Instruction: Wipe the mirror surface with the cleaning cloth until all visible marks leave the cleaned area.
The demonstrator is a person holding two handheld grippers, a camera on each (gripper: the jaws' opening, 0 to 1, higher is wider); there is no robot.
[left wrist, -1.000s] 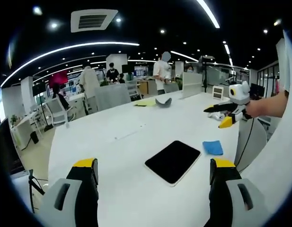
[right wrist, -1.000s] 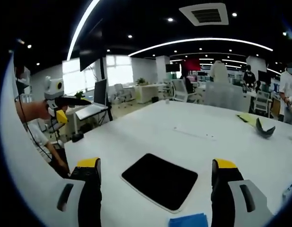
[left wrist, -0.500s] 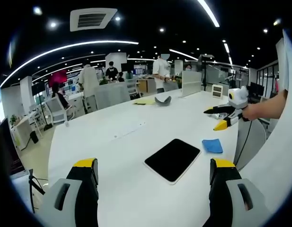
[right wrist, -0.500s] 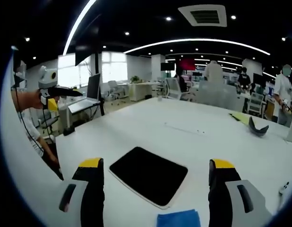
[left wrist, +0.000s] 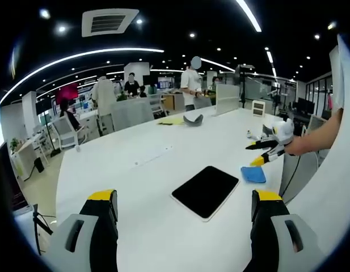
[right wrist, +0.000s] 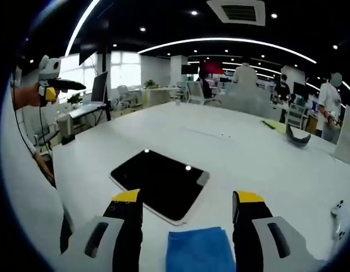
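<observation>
Lowered since earlier, right hand-held gripper (right wrist: 186, 204), jaws spread, over blue cloth (right wrist: 198, 250) beside mirror (right wrist: 159, 182).

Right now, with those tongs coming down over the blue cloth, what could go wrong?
The right tongs stand open around the blue cloth, which lies flat on the white table; they might pinch only a thin edge and drop it. The cloth sits close to the mirror, so a careless grab could nudge the mirror, which lies loose on the table.
</observation>
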